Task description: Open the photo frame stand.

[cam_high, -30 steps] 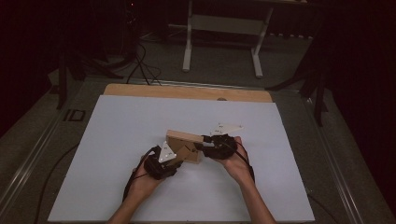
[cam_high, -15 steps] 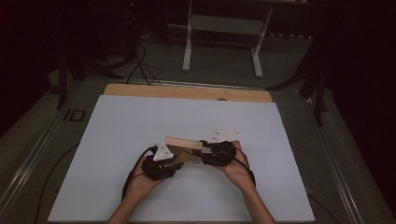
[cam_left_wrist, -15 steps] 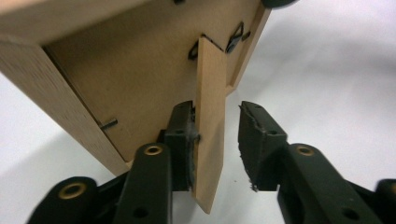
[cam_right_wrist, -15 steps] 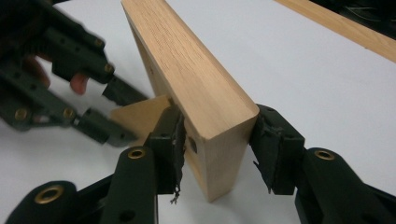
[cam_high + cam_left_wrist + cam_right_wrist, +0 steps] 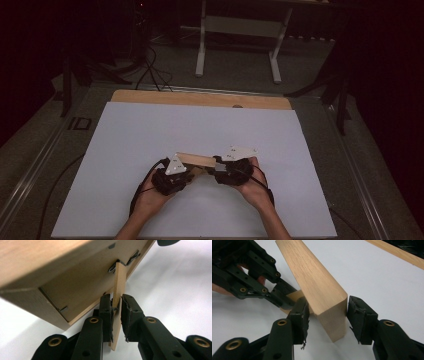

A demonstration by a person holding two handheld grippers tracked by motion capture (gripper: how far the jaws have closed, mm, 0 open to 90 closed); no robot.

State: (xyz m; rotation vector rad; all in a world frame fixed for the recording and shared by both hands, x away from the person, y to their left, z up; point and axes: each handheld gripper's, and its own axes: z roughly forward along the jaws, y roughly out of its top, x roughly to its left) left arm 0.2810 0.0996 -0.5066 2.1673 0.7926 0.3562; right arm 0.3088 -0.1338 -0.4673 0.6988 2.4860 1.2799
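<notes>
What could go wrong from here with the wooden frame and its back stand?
1. The left tool pinches only the thin stand; pulling harder could strain its metal hinge.
2. The right tool straddles the wooden frame corner with a gap at one pad, so the tilted frame may slip or drop.

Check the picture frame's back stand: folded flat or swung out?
Swung out. In the left gripper view the stand juts edge-on from the wooden frame's back, hinged at a metal clip, with the left gripper closed on it.
</notes>
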